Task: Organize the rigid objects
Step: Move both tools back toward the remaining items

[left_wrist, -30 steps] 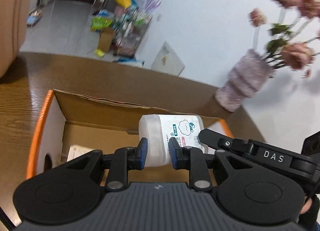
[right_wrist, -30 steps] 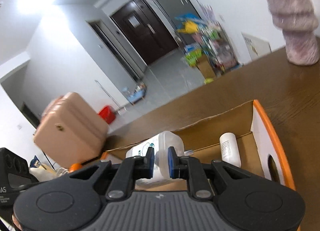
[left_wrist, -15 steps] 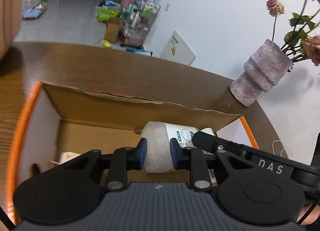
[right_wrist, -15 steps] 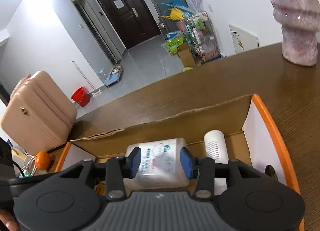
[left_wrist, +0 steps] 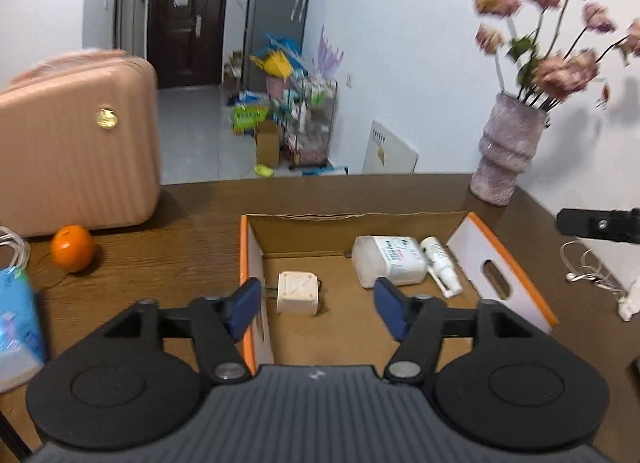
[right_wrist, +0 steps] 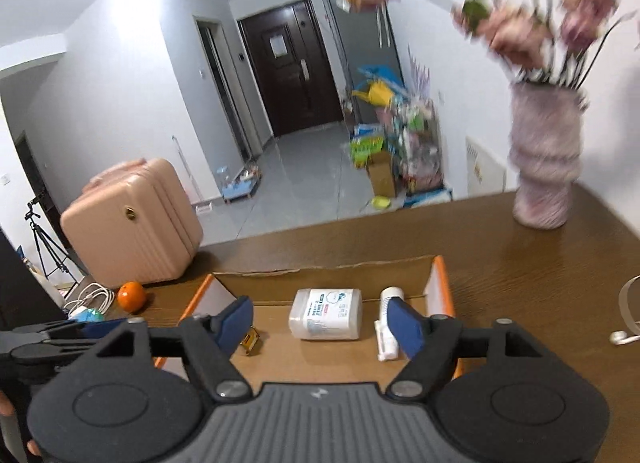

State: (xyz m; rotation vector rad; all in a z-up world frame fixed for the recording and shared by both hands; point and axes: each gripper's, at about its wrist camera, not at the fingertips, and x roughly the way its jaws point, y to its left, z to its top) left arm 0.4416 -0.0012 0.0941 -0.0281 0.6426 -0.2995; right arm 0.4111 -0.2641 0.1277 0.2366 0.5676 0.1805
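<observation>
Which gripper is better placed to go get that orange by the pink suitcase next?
Probably left. Both grippers are open over the box, and the orange lies left of it, nearer the left gripper.

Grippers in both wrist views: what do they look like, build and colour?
Both match. The left gripper and right gripper have matte black angular linkage arms with silver pivot bolts, round black discs, blue pads on the fingertips, and a ribbed grey centre plate.
</observation>
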